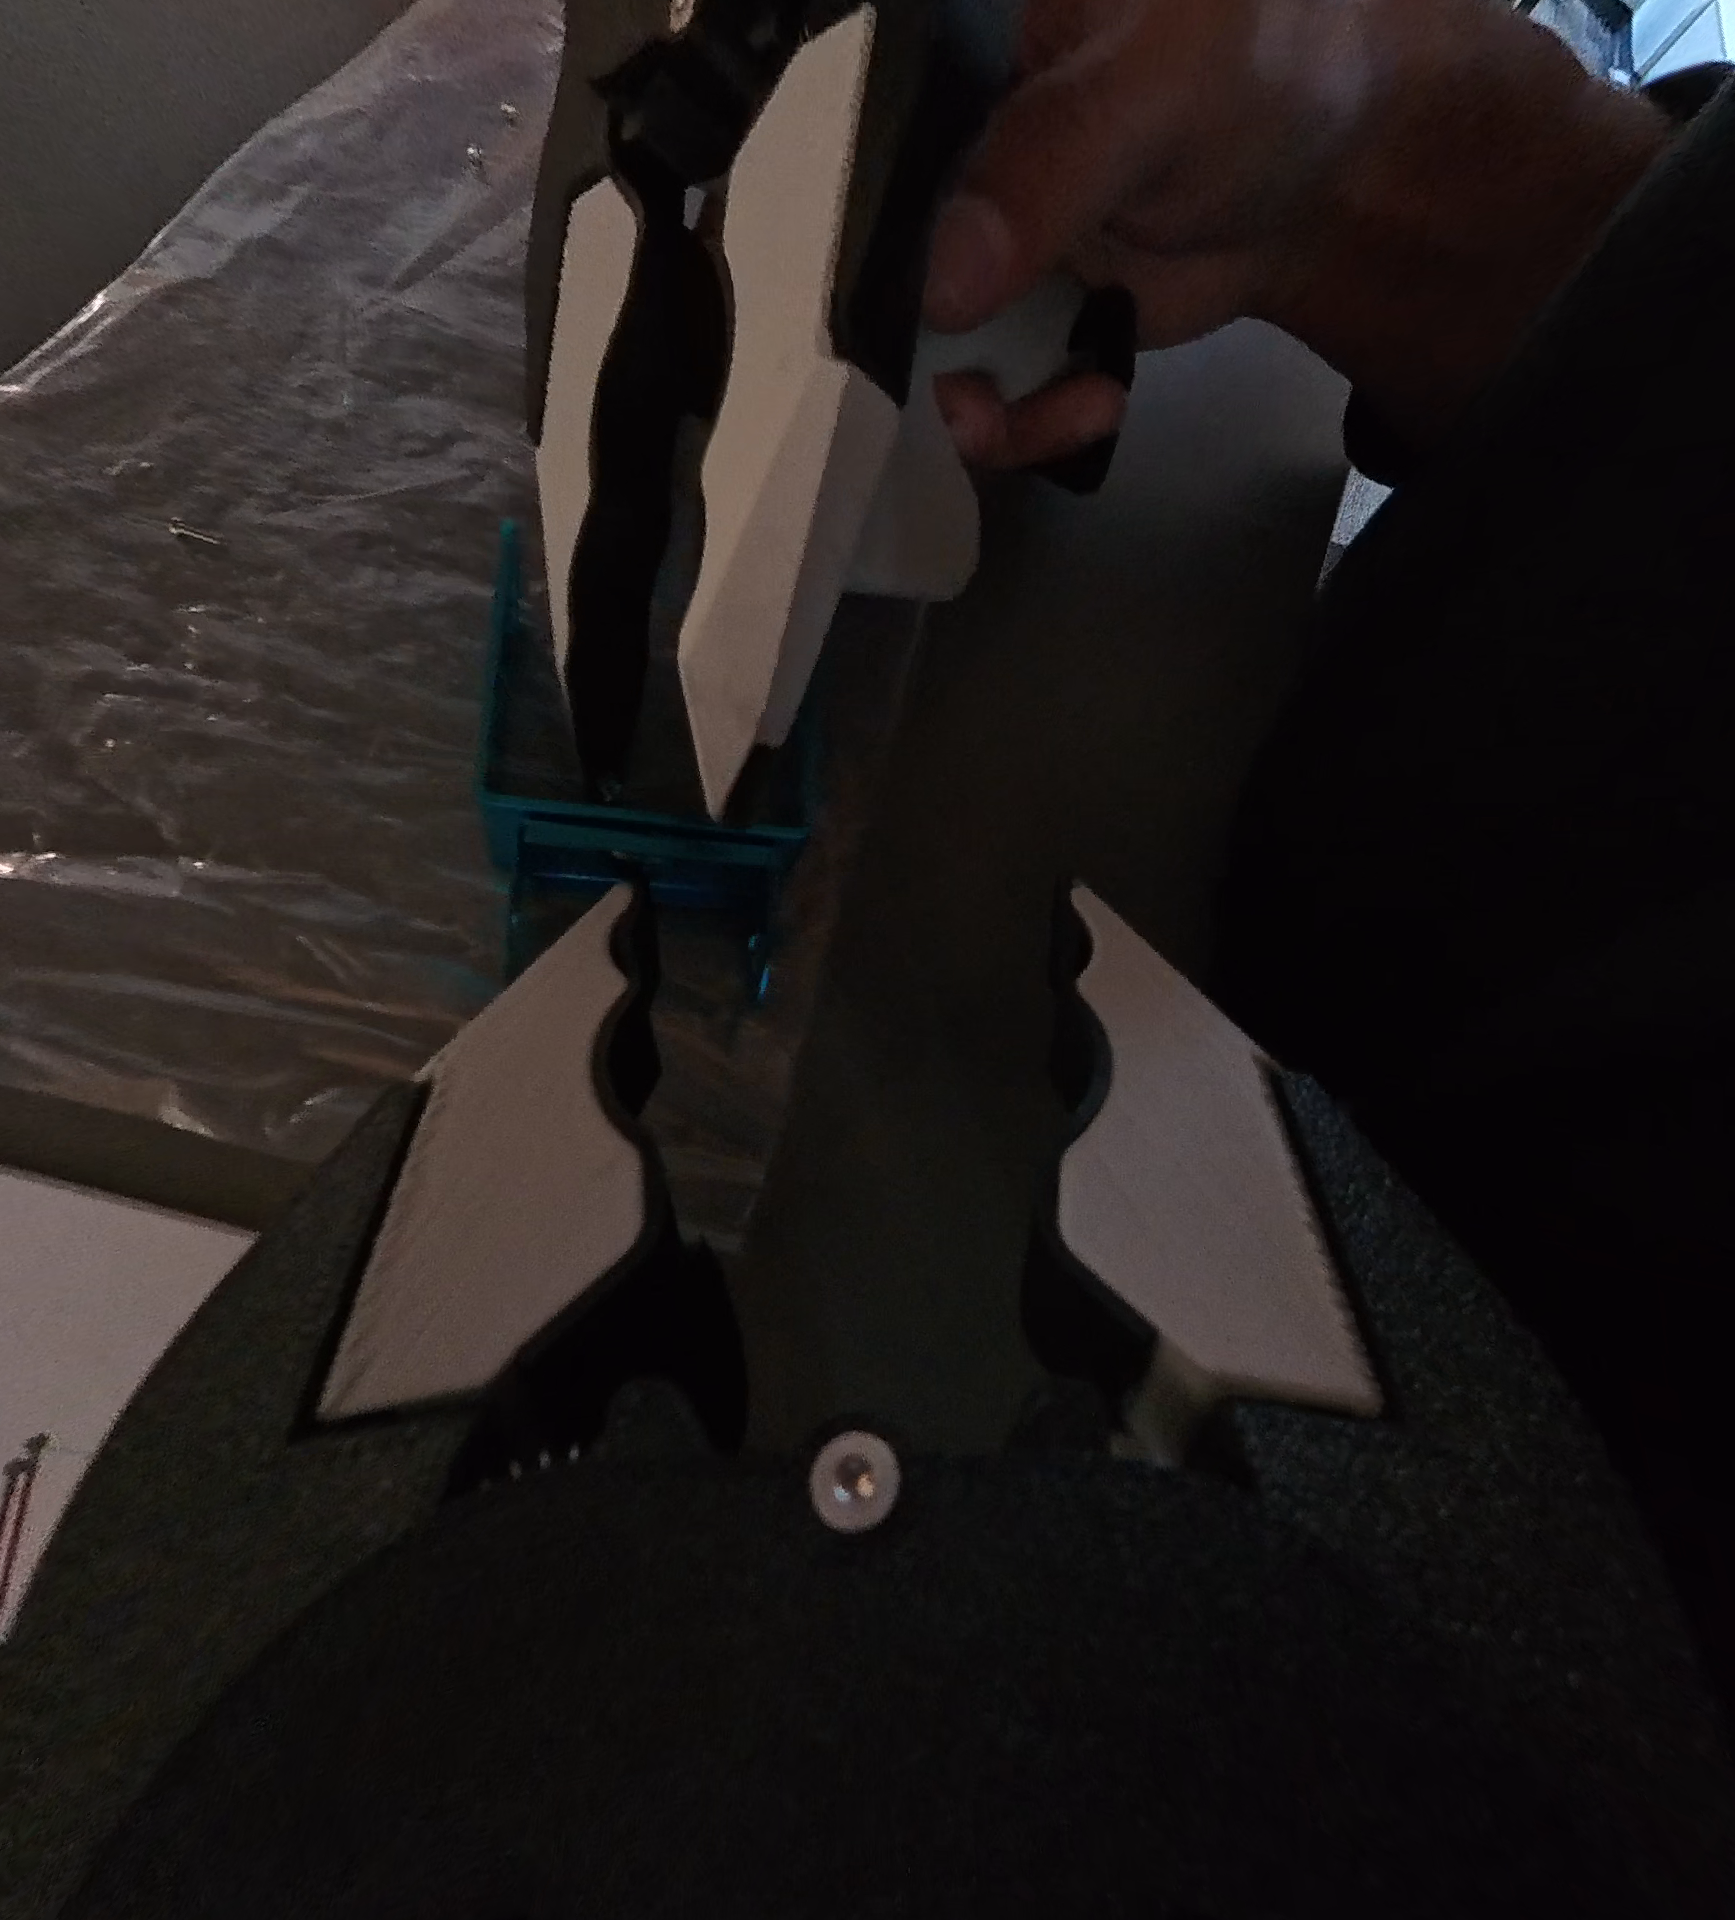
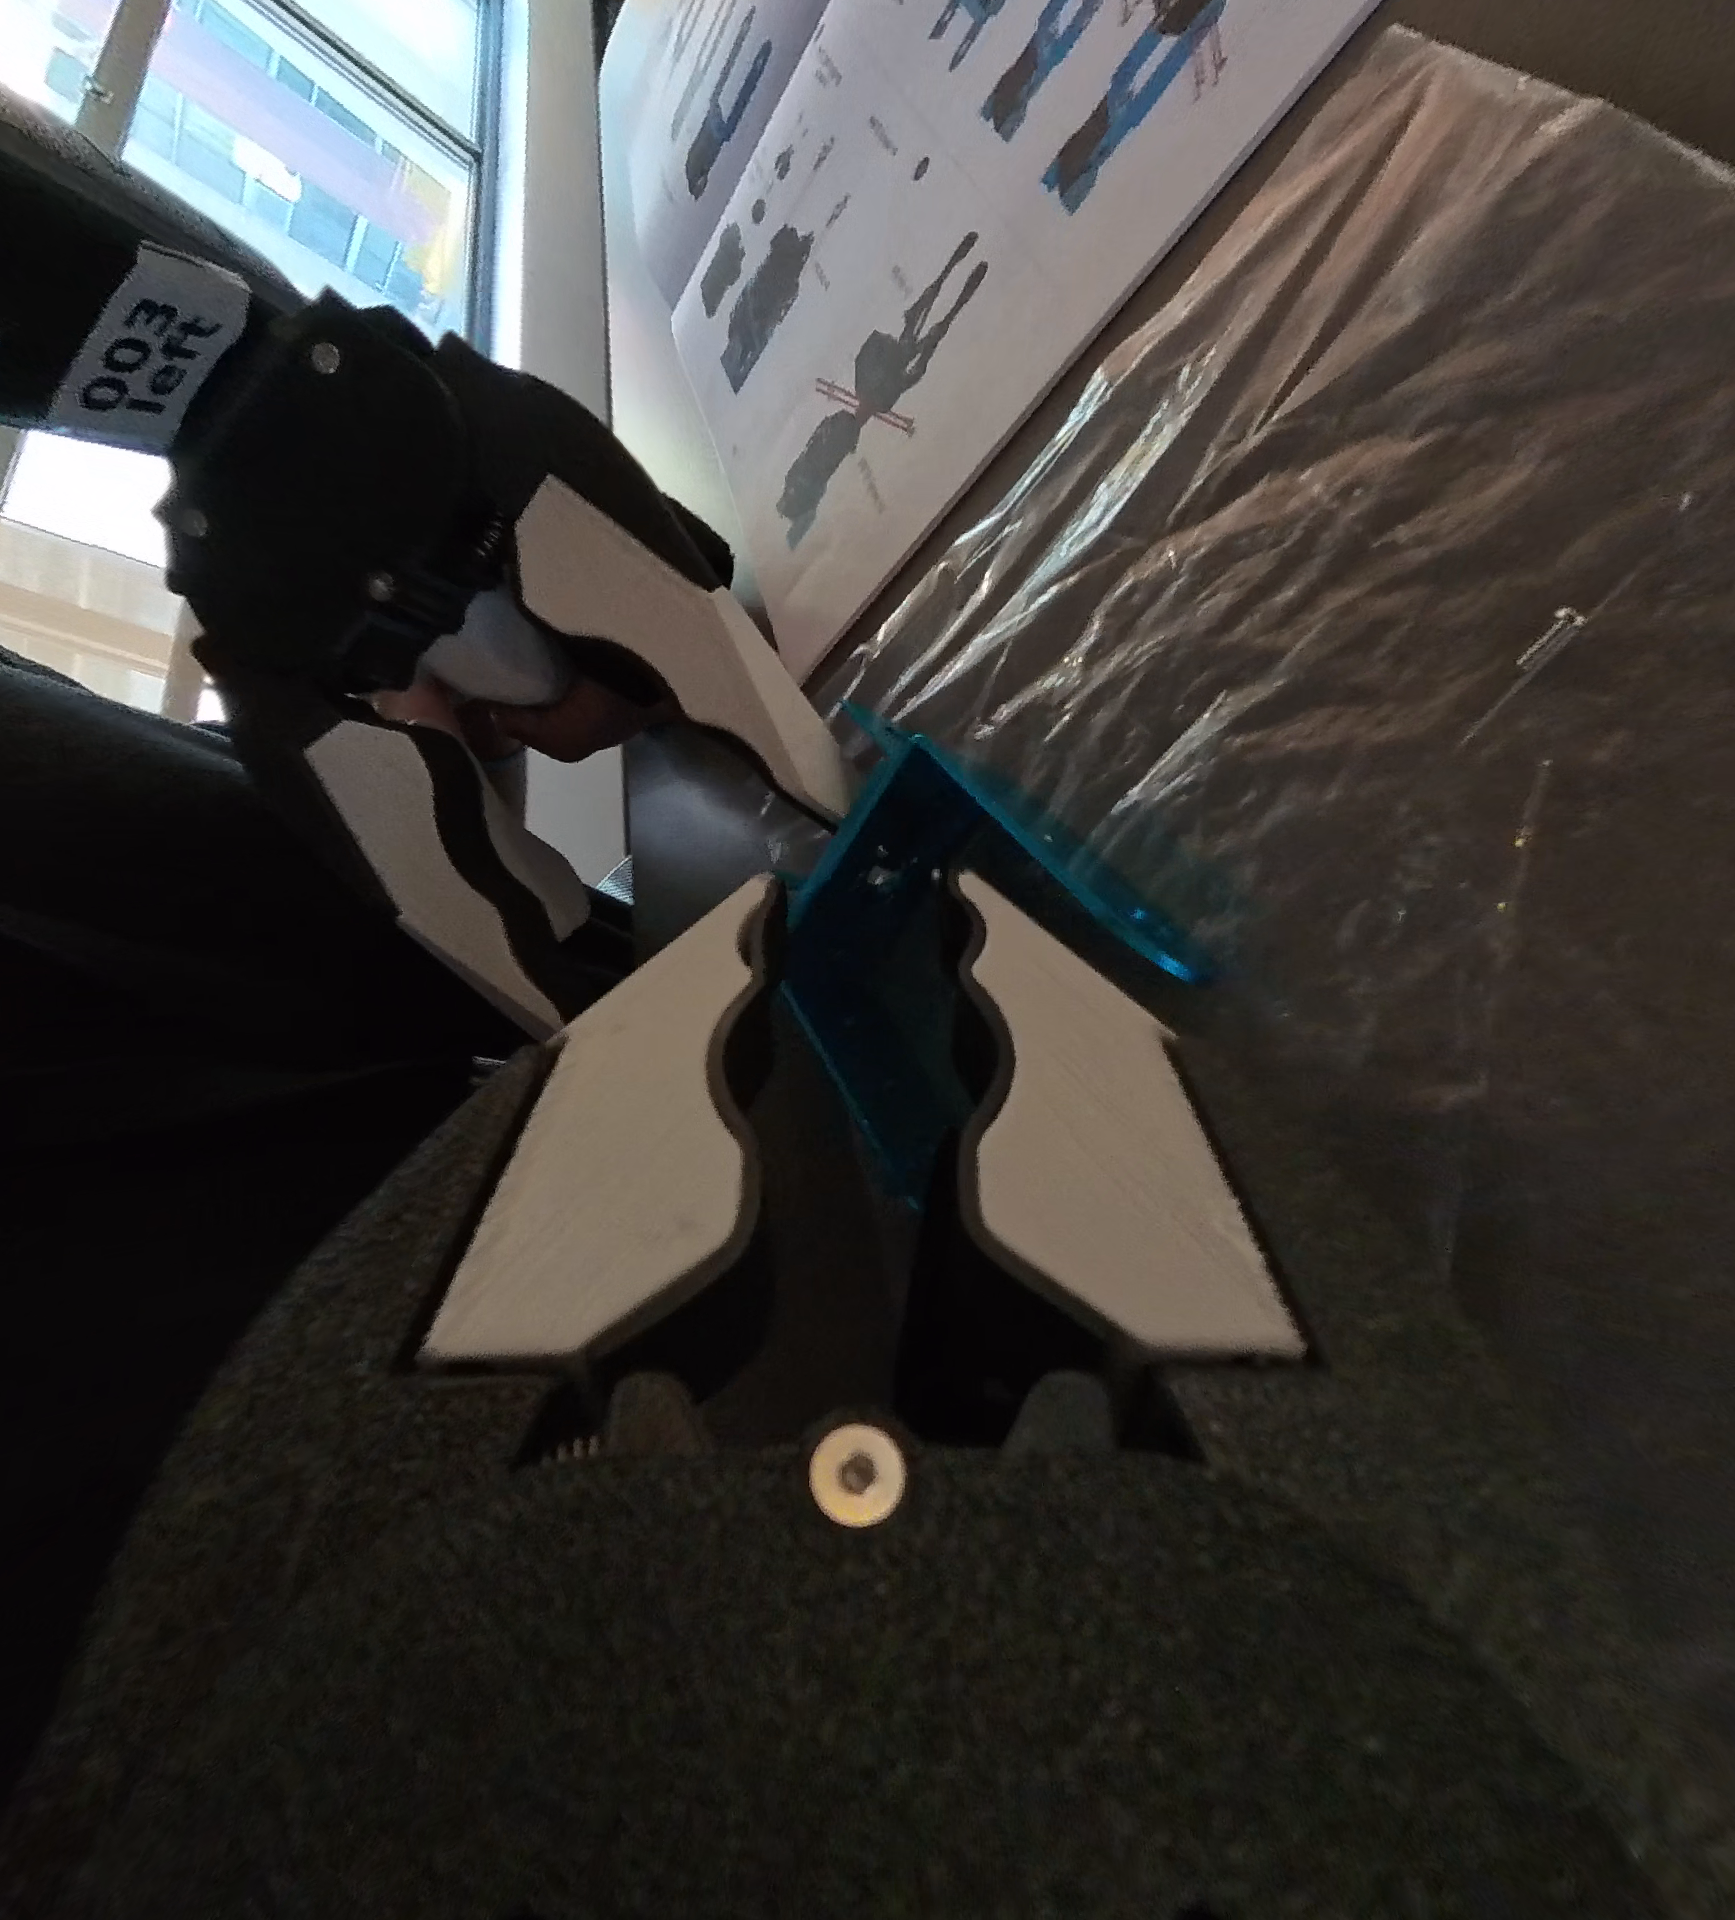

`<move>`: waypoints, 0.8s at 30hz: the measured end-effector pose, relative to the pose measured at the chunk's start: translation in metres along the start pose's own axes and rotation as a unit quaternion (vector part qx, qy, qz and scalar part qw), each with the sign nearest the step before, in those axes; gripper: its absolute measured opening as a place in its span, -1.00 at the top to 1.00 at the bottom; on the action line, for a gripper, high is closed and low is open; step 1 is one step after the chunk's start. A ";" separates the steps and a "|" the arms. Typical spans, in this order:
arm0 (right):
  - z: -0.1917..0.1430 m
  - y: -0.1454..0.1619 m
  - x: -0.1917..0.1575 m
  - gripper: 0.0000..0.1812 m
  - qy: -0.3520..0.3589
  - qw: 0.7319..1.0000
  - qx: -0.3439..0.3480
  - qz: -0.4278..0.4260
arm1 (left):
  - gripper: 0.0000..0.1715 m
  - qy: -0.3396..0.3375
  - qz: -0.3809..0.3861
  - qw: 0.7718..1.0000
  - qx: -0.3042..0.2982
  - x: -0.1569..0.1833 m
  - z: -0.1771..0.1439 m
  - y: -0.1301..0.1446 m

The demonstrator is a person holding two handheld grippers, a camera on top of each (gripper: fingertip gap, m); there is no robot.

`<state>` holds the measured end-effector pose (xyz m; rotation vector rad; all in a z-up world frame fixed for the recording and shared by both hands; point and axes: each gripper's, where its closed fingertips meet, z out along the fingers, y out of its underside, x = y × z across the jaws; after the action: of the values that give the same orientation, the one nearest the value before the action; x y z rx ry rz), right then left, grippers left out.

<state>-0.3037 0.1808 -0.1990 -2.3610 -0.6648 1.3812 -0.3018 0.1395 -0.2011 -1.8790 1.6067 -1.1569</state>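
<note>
A blue metal bracket (image 1: 634, 847) with upright side walls stands on a film-covered surface. My right gripper (image 2: 863, 883) is closed around one blue wall of the bracket (image 2: 873, 1039). In the left wrist view it comes down from above (image 1: 650, 779) with its tips inside the bracket. My left gripper (image 1: 852, 894) is open wide, and its left fingertip (image 1: 614, 914) touches the bracket's near edge. In the right wrist view the left gripper (image 2: 691, 909) shows with its fingers spread and one tip against the bracket. A dark flat strip (image 1: 904, 1143) runs between the left fingers; I cannot tell what it is.
Crinkled clear film (image 1: 219, 623) covers the work surface (image 2: 1414, 623). Small loose screws (image 2: 1549, 644) lie on it. A white sheet with printed pictures (image 2: 894, 260) lies beyond the bracket. A hand (image 1: 1206, 187) in a dark sleeve holds the right gripper. A window (image 2: 271, 156) is behind.
</note>
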 end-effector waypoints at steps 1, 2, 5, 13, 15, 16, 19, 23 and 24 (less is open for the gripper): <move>0.000 0.000 -0.001 0.67 0.003 1.000 0.002 -0.001 | 0.11 -0.001 0.002 1.000 0.001 0.000 0.000 0.000; 0.001 0.000 -0.002 0.67 0.003 1.000 0.003 -0.001 | 0.12 -0.002 0.002 1.000 0.002 0.000 -0.001 -0.001; 0.001 -0.001 -0.004 0.65 0.009 1.000 0.007 0.002 | 0.12 -0.002 -0.001 1.000 0.008 -0.001 -0.002 -0.002; -0.002 -0.005 -0.008 0.58 0.050 0.999 0.005 -0.013 | 0.12 0.003 0.001 1.000 0.016 0.000 -0.002 -0.006; -0.001 -0.004 -0.007 0.56 0.060 0.998 -0.001 -0.014 | 0.12 0.003 0.004 1.000 0.014 0.000 -0.001 -0.006; -0.001 -0.004 -0.007 0.55 0.063 0.998 -0.001 -0.013 | 0.11 0.004 0.005 1.000 0.014 0.000 -0.001 -0.006; 0.000 -0.004 -0.009 0.55 0.059 0.998 0.000 -0.009 | 0.11 0.006 0.006 1.000 0.013 0.001 0.000 -0.007; 0.001 -0.004 -0.010 0.54 0.058 0.998 -0.002 -0.010 | 0.12 0.006 0.005 1.000 0.013 0.001 0.000 -0.007; 0.002 -0.003 -0.010 0.54 0.057 0.998 -0.004 -0.011 | 0.12 0.006 0.004 1.000 0.013 0.001 0.000 -0.007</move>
<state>-0.3101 0.1779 -0.1910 -2.4106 -0.6631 1.2263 -0.2976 0.1404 -0.1959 -1.8510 1.5973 -1.1823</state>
